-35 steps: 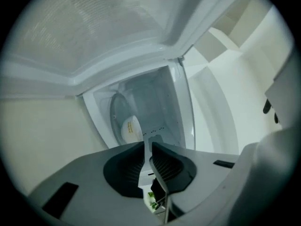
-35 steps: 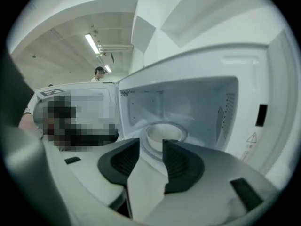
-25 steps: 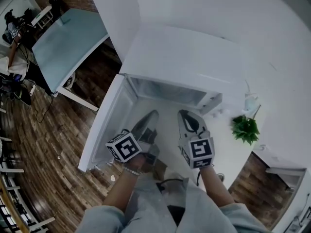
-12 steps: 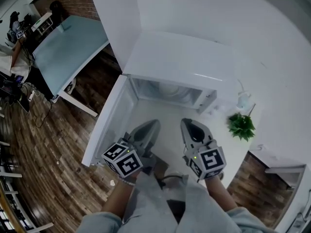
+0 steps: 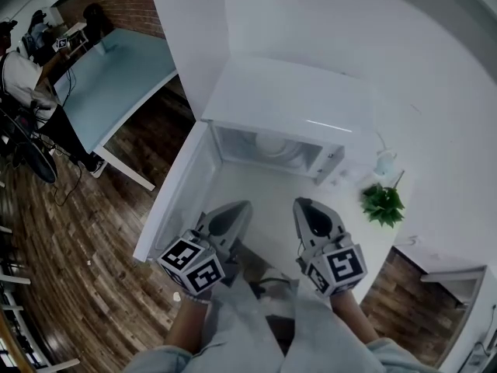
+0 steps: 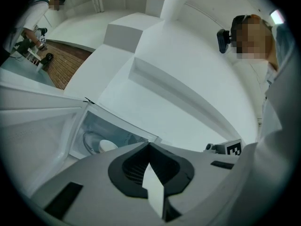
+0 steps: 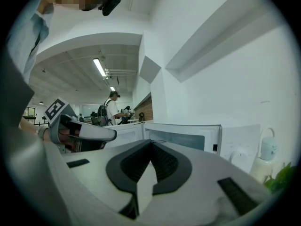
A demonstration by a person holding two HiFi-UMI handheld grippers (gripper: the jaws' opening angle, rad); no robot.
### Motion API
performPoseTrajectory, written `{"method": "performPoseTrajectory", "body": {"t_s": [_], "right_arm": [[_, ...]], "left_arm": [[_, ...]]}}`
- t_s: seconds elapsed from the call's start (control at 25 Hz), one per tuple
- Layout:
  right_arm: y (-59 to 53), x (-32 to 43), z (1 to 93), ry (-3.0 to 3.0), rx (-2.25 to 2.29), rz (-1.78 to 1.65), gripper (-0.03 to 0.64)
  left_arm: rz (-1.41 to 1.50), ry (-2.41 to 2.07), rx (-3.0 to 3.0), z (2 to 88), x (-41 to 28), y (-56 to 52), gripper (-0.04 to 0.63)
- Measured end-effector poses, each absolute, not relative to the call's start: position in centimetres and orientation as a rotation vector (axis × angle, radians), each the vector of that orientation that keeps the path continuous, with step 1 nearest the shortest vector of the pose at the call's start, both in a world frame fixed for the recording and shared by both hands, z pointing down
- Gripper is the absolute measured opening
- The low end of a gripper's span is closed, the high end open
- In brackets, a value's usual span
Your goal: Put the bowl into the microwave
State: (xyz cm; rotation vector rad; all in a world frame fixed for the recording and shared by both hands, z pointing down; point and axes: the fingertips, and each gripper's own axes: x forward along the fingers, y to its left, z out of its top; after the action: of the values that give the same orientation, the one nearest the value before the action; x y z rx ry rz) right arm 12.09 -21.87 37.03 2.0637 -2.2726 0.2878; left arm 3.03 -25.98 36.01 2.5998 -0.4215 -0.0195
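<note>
The white microwave point(image 5: 289, 98) stands on the white counter with its door point(image 5: 175, 196) swung open to the left. A white bowl point(image 5: 270, 143) sits inside the cavity on the turntable; the left gripper view also shows the bowl point(image 6: 107, 146) through the opening. My left gripper point(image 5: 234, 210) is shut with nothing in it, in front of the open door and apart from it. My right gripper point(image 5: 306, 207) is shut and empty too, beside the left one and short of the cavity. Both sets of jaws meet at their tips in the gripper views.
A small green plant point(image 5: 382, 204) and a pale bottle point(image 5: 384, 162) stand on the counter right of the microwave. A light blue table point(image 5: 109, 76) and a person point(image 5: 22, 74) are off to the left over wooden floor. A white wall rises behind the microwave.
Both grippers have drawn back from the microwave toward my body, lower in the head view. The bowl inside shows more plainly now. The jaws stay shut.
</note>
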Motion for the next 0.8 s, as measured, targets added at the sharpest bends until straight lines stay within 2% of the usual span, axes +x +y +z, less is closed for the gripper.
{"method": "performPoseTrajectory", "body": {"t_s": [0.8], "right_arm": [[-21.26, 11.50, 37.09, -2.260, 2.069, 0.287, 0.002]], "left_arm": [[-0.012, -0.366, 2.579, 36.03, 2.59, -25.03, -0.002]]}}
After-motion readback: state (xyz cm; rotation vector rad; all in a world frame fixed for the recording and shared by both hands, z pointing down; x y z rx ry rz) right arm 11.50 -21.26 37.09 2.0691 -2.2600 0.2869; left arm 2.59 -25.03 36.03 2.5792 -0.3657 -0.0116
